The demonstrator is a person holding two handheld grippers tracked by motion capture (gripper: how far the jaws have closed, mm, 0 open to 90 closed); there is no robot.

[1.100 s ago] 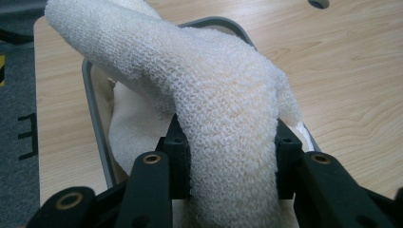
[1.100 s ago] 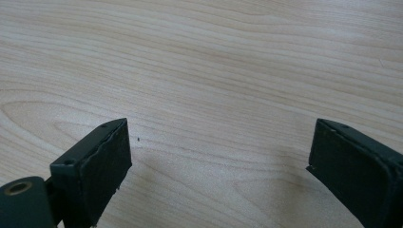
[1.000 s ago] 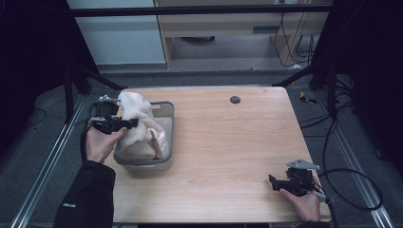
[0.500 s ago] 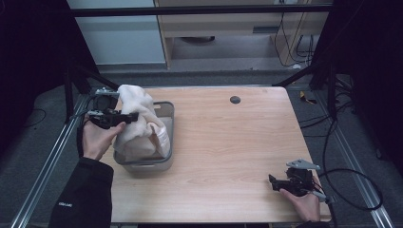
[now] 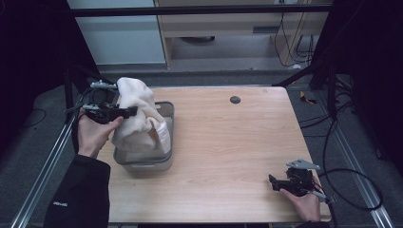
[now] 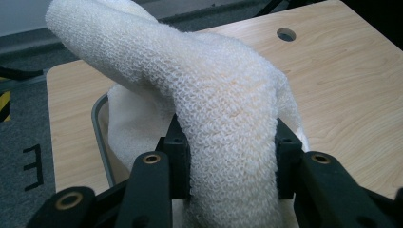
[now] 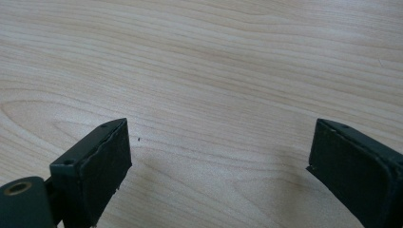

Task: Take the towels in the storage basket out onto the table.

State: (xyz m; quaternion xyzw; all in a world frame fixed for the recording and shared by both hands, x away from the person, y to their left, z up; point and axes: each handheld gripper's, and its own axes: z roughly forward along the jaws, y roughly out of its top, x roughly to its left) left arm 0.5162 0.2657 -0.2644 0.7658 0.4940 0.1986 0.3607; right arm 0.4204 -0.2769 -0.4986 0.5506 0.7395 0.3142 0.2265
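From the high view, a light wooden desk [image 5: 228, 156] stood on a dark floor, with a grey rectangular tub [image 5: 164, 156] near its left edge. A white knitted cloth [image 5: 138, 118] rose out of the tub, its upper part lifted above the rim and its lower part bunched inside. The left tongs [image 5: 127, 112], held in the person's left hand [image 5: 92, 135], were closed on the cloth at its left side, above the tub. A small dark round hole [image 5: 235, 99] sat in the desk near the far edge. The right tongs [image 5: 274, 182] rested low at the near right corner of the desk, held by the right hand [image 5: 304, 205], well apart from the tub, pointing left.

In the left gripper view, the two black jaws pinched a thick fold of the cloth [image 6: 223, 118] between them; the fold arched up and away over the tub's grey rim [image 6: 97, 128]. The desk [image 6: 351, 85] and its hole [image 6: 285, 34] lay beyond.

In the right gripper view, the right tongs [image 7: 218, 152] stood wide apart with nothing between the jaws, just above bare desk [image 7: 214, 66] wood grain.
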